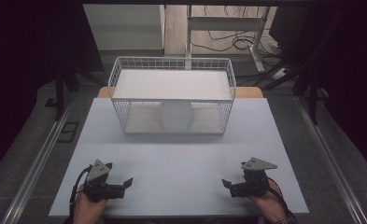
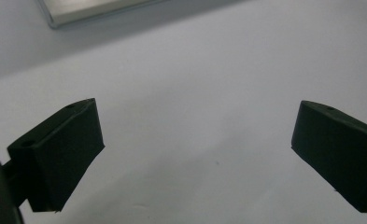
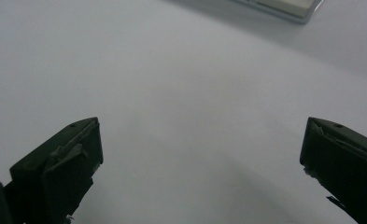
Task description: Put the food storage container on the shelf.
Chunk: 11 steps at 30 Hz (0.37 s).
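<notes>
A white wire rack [image 1: 172, 95] with two shelves stands at the far middle of the white table [image 1: 181, 154]. On its lower shelf sits a white rounded object [image 1: 175, 115], a jar or bowl. My left gripper [image 1: 123, 184] rests near the front left edge, held by a hand, jaws wide apart with nothing between them. My right gripper [image 1: 229, 185] rests near the front right, also open and empty. In the left gripper view its fingers [image 2: 64, 154] frame bare table, and the rack's base edge [image 2: 92, 11] shows at top. The right gripper view shows its fingers [image 3: 59, 172] over bare table.
The table's front edge runs just below both hands. Metal rails [image 1: 41, 154] run along the floor on both sides. Behind the table stand a white desk frame [image 1: 228, 28] and loose cables [image 1: 232, 44] on the floor.
</notes>
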### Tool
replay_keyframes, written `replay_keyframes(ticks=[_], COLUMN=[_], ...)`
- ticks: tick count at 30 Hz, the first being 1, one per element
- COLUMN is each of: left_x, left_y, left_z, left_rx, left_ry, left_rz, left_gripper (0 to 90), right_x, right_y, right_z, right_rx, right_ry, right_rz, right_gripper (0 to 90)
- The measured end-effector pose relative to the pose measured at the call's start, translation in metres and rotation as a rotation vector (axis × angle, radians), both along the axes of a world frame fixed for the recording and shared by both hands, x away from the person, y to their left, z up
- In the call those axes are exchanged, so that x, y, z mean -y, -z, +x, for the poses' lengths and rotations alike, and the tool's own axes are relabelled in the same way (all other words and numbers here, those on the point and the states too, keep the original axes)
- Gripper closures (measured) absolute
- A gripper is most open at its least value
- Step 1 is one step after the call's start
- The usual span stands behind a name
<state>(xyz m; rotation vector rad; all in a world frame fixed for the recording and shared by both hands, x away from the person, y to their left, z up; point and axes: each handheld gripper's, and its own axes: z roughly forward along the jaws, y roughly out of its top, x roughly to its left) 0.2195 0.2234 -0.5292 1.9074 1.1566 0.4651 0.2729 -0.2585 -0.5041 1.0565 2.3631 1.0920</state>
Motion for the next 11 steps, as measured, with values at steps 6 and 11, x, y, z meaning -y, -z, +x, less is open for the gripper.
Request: replay_keyframes(ticks=[6, 11], left_x=[0.0001, 0.0011], left_y=[0.0059, 0.0064], left_z=[0.0017, 0.0026], left_rx=[-0.06, -0.061], left_ry=[0.003, 0.007], left_rz=[0.012, 0.014], left_gripper=[1.4, 1.2], right_x=[0.002, -0.0009], right_y=[0.0078, 0.01], right_z=[0.0003, 0.0001], right_rx=[-0.049, -0.052], right_ry=[0.002, -0.009], right_rz=[-0.034, -0.067], right_gripper=[0.0, 0.0])
